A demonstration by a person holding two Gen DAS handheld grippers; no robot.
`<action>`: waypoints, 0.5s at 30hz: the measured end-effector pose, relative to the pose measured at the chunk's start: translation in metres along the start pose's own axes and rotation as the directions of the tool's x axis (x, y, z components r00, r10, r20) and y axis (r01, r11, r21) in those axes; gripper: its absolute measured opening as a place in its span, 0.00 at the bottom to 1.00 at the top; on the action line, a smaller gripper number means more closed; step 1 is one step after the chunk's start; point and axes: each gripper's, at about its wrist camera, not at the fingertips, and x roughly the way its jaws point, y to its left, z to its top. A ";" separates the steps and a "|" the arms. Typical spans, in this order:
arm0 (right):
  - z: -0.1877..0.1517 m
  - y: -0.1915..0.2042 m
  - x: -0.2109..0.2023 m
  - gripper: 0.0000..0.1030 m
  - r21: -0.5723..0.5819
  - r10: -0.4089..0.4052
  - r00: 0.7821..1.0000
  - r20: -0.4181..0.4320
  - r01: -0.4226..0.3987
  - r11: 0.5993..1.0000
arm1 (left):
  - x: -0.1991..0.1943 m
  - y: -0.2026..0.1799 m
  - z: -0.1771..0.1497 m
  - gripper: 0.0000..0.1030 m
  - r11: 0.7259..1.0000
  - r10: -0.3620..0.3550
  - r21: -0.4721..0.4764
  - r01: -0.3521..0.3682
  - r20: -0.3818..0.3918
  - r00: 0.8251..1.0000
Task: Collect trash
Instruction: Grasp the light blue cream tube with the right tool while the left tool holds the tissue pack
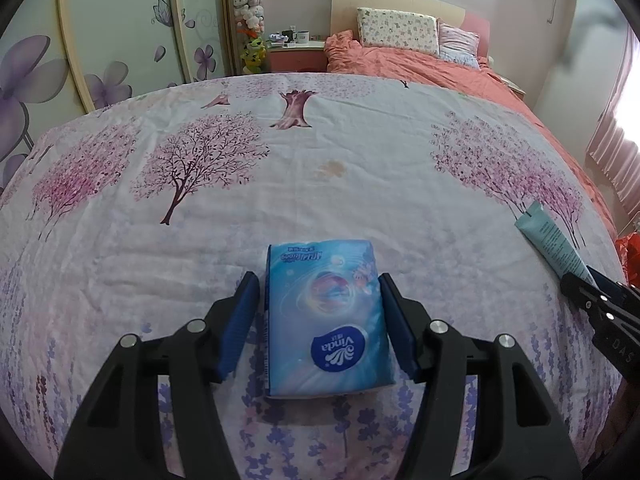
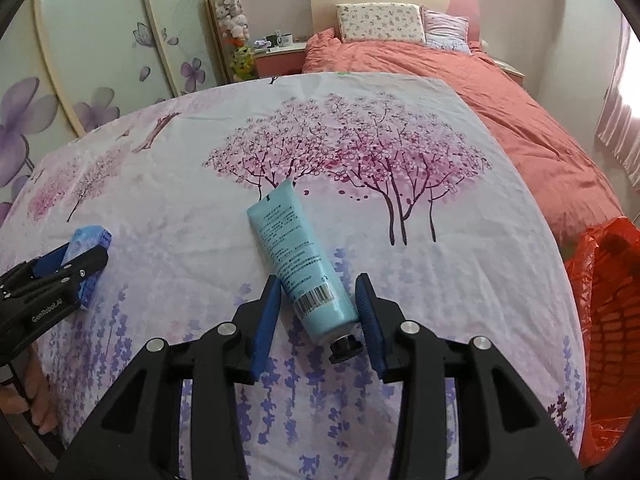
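Left gripper (image 1: 318, 300) jaws straddle the blue plastic tissue pack (image 1: 326, 320) — a gap on each side. Right gripper (image 2: 318, 306) jaws flank the light-blue squeeze tube (image 2: 300, 260) unclamped — both lie on the blossom-printed cloth surface (image 2: 460, 280).

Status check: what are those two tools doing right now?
Left tool open around tissue pack. Right tool open around blue tube. Red bag right. Nothing blocking.
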 end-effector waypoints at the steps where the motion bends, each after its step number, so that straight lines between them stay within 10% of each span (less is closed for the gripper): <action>1: -0.001 -0.001 0.000 0.36 0.013 -0.006 1.000 0.004 0.006 1.000 | 0.000 0.000 0.000 0.58 1.000 0.000 -0.001 0.000 0.000 1.000; 15: 0.001 -0.014 -0.001 0.34 0.219 -0.012 1.000 0.013 0.009 0.976 | 0.000 0.000 0.000 0.58 1.000 0.001 0.001 -0.001 0.000 1.000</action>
